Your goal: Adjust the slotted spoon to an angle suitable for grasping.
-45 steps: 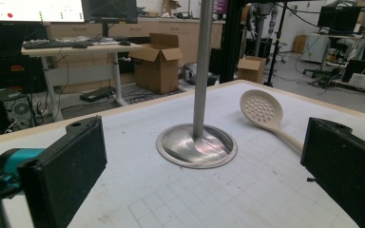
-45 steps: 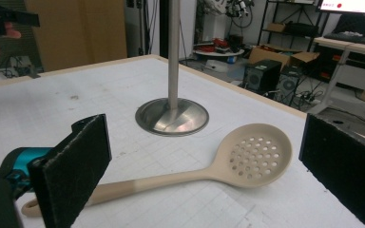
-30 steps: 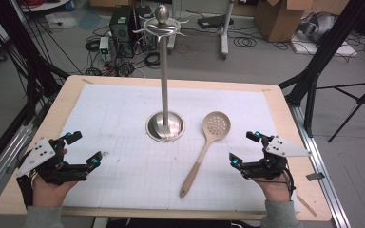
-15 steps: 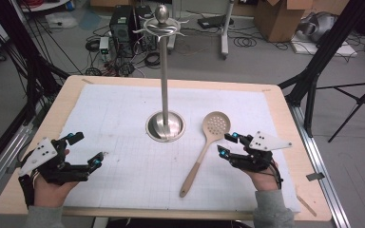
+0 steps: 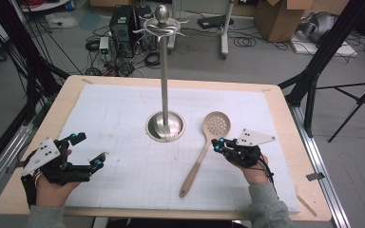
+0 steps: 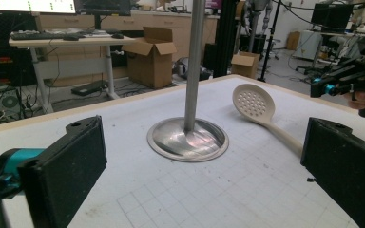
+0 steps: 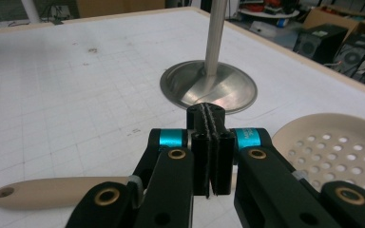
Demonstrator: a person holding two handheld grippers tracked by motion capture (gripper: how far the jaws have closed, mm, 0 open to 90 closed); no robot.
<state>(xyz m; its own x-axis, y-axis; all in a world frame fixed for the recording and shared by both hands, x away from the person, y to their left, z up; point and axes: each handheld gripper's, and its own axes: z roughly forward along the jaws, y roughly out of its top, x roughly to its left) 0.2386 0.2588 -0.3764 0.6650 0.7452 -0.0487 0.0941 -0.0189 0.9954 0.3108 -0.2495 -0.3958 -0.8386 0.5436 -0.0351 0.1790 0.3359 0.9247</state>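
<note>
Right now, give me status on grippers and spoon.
Left gripper open, idle. Right gripper just closed, empty, above slotted spoon handle. Spoon flat on mat. Nothing in the way.

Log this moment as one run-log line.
left tongs: open, resting on mat | right tongs: just closed, empty, above spoon handle | slotted spoon: flat on mat | stand: upright

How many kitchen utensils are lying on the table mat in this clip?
1. A beige slotted spoon lies right of the steel stand, bowl toward the far side, handle pointing near-left. The right claw sits over its handle. Nothing hangs on the stand's hooks.
</note>
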